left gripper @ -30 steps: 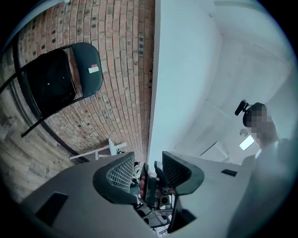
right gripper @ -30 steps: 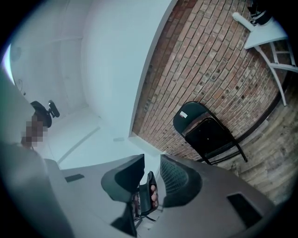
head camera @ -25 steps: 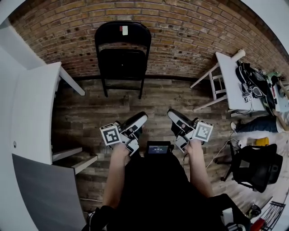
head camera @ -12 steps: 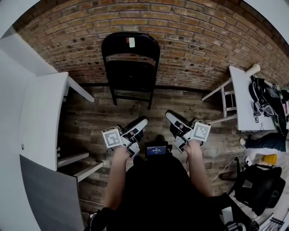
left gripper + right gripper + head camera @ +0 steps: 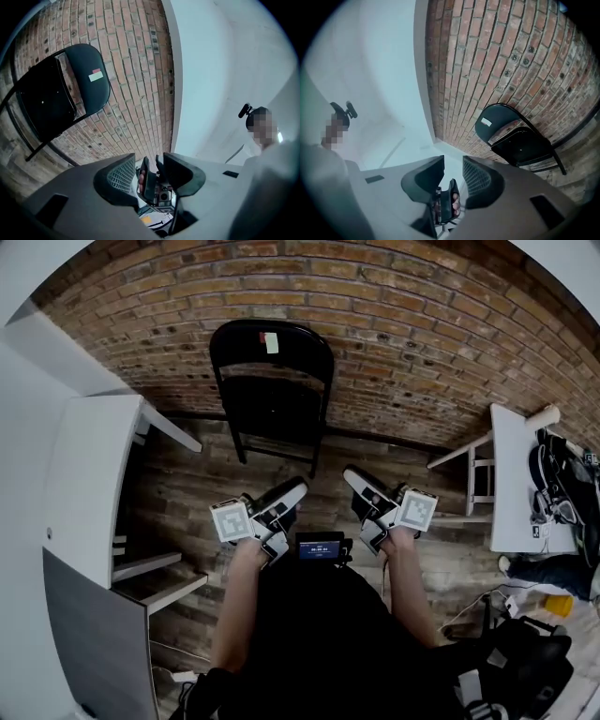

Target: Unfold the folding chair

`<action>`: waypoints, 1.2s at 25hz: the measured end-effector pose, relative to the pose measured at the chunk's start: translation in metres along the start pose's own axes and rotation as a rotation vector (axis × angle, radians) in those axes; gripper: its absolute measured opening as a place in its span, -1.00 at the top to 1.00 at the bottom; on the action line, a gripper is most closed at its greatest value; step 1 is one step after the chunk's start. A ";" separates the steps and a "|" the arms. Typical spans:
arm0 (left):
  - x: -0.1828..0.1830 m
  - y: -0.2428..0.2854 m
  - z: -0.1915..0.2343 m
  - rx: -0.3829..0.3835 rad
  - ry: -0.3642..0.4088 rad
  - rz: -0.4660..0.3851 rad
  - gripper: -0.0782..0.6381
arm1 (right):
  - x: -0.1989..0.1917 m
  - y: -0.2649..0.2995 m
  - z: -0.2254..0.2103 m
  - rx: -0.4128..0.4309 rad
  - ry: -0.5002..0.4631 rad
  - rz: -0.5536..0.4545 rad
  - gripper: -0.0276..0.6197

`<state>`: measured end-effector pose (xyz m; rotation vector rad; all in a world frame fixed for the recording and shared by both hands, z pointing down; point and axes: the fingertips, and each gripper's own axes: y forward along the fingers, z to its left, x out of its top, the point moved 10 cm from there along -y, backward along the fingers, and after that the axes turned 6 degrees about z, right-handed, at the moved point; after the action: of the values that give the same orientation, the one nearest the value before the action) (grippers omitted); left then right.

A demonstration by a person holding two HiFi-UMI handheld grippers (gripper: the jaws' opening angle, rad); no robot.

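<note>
A black folding chair leans folded against the brick wall, with a small red and white sticker on its backrest. It also shows in the left gripper view and the right gripper view, still some way off. My left gripper and right gripper are held side by side at waist height, both pointing towards the chair and well short of it. The left gripper's jaws stand apart with nothing between them. The right gripper is open and empty too.
A white cabinet with shelves stands on the left. A white table carrying a dark bag is on the right, and a black office chair sits at the lower right. Wooden floor lies between me and the folding chair.
The person has walked closer to the folding chair, which now looks larger and lower in the head view. Both grippers came forward together. The table on the right has slid further right.
</note>
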<state>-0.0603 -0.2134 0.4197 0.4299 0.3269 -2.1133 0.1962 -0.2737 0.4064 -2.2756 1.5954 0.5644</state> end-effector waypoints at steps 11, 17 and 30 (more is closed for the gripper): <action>0.037 0.030 0.034 0.010 -0.015 0.012 0.25 | 0.035 0.020 -0.030 0.002 0.024 0.006 0.60; 0.091 0.051 0.067 -0.062 -0.054 0.014 0.25 | 0.075 0.050 -0.040 -0.061 -0.009 0.011 0.60; 0.163 0.056 0.120 -0.141 -0.138 0.008 0.25 | 0.115 0.141 -0.064 -0.086 -0.004 0.069 0.60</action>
<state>-0.1180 -0.4124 0.4554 0.2017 0.3903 -2.0842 0.1078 -0.4450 0.4035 -2.2855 1.6843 0.6664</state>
